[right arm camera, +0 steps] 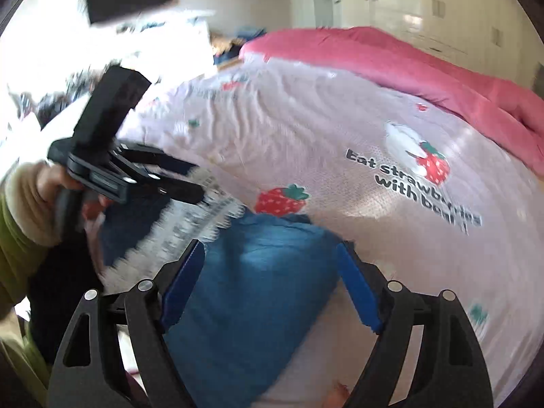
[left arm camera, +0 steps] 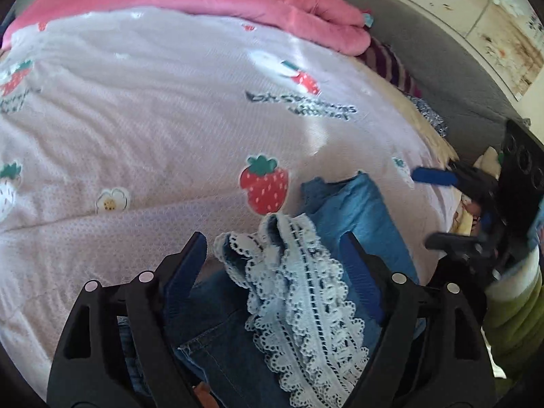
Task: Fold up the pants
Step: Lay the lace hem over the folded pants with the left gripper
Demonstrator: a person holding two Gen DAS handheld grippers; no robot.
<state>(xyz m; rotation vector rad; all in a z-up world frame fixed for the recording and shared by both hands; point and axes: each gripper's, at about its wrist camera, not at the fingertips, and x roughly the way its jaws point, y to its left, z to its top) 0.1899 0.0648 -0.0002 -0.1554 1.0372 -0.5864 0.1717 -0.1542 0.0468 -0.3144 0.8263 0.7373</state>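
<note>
Hovering both my left gripper (left arm camera: 272,255) and right gripper (right arm camera: 270,258) wide open, gripping nothing, over the pants (left arm camera: 357,204) bunched near the bed's (left arm camera: 153,129) edge, I reckon the lace trim (left arm camera: 299,292) could snag a finger and drag the fold apart.

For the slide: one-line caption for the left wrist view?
Open left gripper over lace-trimmed denim pants on a strawberry-print quilt.

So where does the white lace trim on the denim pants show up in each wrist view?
Left wrist: lace trim at bottom centre, between the open left gripper fingers.
Right wrist: blurred, lower left, beneath the left gripper.
Shared landmark: red strawberry print just beyond the pants.
</note>
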